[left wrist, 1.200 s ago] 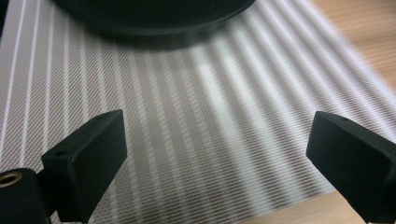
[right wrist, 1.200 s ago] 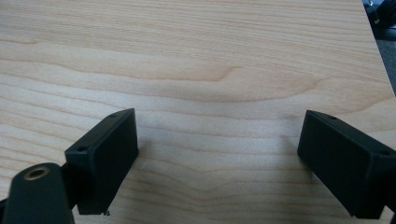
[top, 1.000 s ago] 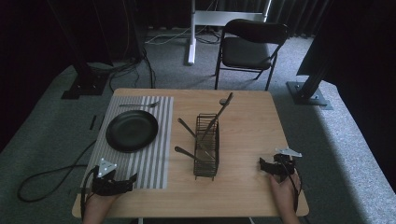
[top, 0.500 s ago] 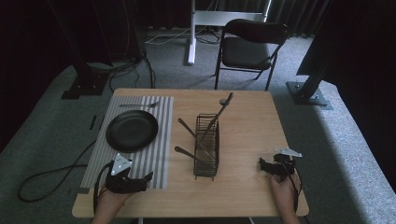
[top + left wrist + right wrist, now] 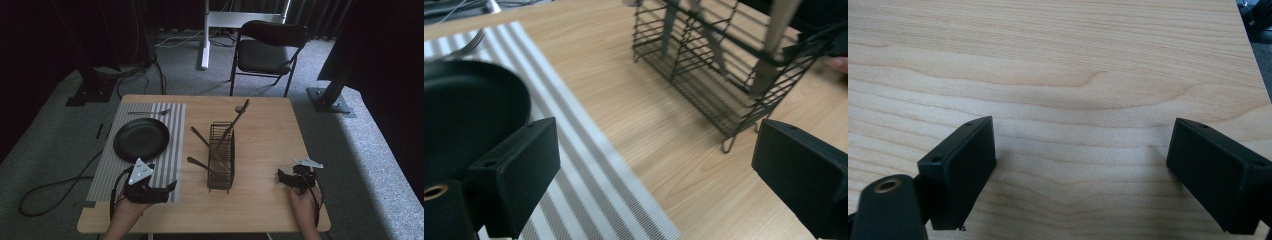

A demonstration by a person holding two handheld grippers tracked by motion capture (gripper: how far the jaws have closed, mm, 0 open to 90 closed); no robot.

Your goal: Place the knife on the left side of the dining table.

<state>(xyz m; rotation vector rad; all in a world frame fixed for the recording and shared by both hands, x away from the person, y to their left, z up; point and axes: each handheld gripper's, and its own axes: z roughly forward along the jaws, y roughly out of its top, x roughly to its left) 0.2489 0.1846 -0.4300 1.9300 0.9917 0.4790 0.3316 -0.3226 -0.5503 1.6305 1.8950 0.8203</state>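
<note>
Both grippers' fingers gape wide over the wooden table (image 5: 260, 135), grey carpet (image 5: 370, 150) around.

— What lies ahead of the left hand-held gripper (image 5: 167, 189)?

— Bare table (image 5: 634, 115) between its wide-spread jaws, then the wire basket (image 5: 724, 75) of utensils blocking the way forward; the black plate (image 5: 469, 110) on the striped mat (image 5: 589, 170) crowds one side.

— And the right hand-held gripper (image 5: 1080, 170)?

— Open wood ahead of its parted jaws, with the basket well off to one side.
</note>
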